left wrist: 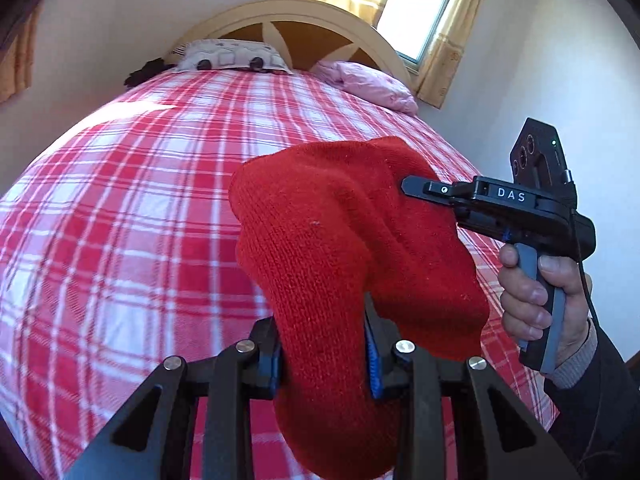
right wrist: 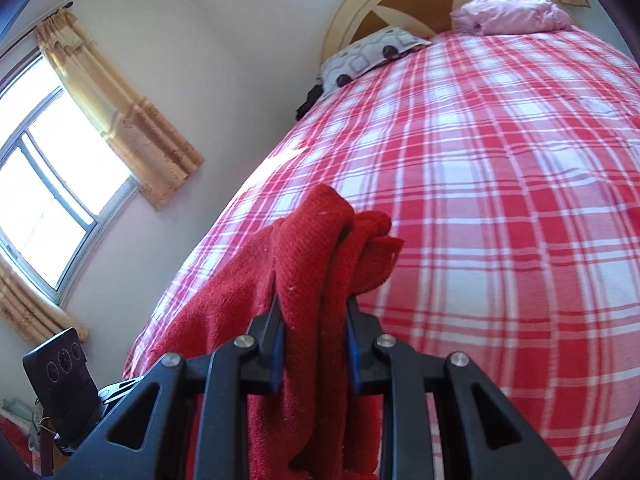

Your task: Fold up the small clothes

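Note:
A red knitted garment [left wrist: 340,220] hangs bunched in the air above the bed, held by both grippers. In the left wrist view my left gripper [left wrist: 324,360] is shut on its lower part, blue pads pressing the knit from both sides. To the right, my right gripper [left wrist: 412,186] reaches in and its tip is buried in the garment's upper edge; a hand [left wrist: 536,292] holds its grip. The right wrist view shows the right gripper [right wrist: 314,340] shut on a gathered fold of the red garment [right wrist: 312,240], which drapes down to the left.
Below lies a bed with a red and white checked cover [left wrist: 120,200]. A patterned pillow [left wrist: 232,54], a pink pillow [left wrist: 368,84] and a dark bundle [left wrist: 144,72] sit by the arched headboard [left wrist: 304,28]. Curtained windows [right wrist: 48,184] stand in the walls.

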Demonstrator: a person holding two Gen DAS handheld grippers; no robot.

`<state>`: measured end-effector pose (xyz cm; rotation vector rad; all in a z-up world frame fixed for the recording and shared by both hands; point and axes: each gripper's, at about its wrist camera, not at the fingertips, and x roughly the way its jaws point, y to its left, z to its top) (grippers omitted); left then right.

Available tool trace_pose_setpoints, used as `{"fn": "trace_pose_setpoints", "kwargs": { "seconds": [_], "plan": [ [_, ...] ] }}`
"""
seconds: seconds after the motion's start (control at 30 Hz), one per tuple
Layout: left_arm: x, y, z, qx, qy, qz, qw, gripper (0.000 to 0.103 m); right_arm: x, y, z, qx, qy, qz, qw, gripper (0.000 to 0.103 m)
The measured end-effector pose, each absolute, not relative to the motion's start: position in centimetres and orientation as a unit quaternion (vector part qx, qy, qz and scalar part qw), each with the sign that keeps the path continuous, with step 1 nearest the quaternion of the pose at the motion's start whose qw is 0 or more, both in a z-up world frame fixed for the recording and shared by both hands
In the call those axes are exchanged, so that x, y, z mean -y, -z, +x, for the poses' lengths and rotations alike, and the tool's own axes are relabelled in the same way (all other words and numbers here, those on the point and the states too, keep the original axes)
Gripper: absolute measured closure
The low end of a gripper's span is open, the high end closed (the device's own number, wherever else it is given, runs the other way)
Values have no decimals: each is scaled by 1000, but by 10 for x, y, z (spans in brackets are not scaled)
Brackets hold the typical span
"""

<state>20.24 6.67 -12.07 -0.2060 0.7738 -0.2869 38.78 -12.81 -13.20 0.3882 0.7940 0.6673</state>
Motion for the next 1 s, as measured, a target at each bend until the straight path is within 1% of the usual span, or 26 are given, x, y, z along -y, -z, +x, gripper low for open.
{"fn": "trace_pose_setpoints", "kwargs": {
  "seconds": [0.13, 0.33, 0.63, 0.73, 0.9, 1.0],
  "plan": [
    [-98, 116, 191, -376, 120, -106, 913, 71, 93, 133, 388, -381, -339, 182, 841, 76],
    [-146, 97, 175, -361, 83, -102, 923, 71, 35, 121, 383, -377, -378, 170, 829, 76],
    [-199, 81, 148, -356, 50, -102, 928, 71, -29, 106, 371, -370, -425, 160, 810, 76],
    [-211, 88, 144, -366, 51, -105, 923, 71, -42, 113, 366, -378, -431, 160, 803, 76],
    [-234, 127, 147, -407, 60, -147, 899, 71, -58, 147, 366, -414, -419, 154, 794, 76],
    [-237, 139, 143, -420, 66, -160, 891, 71, -60, 166, 364, -432, -410, 156, 788, 76]
  ]
}}
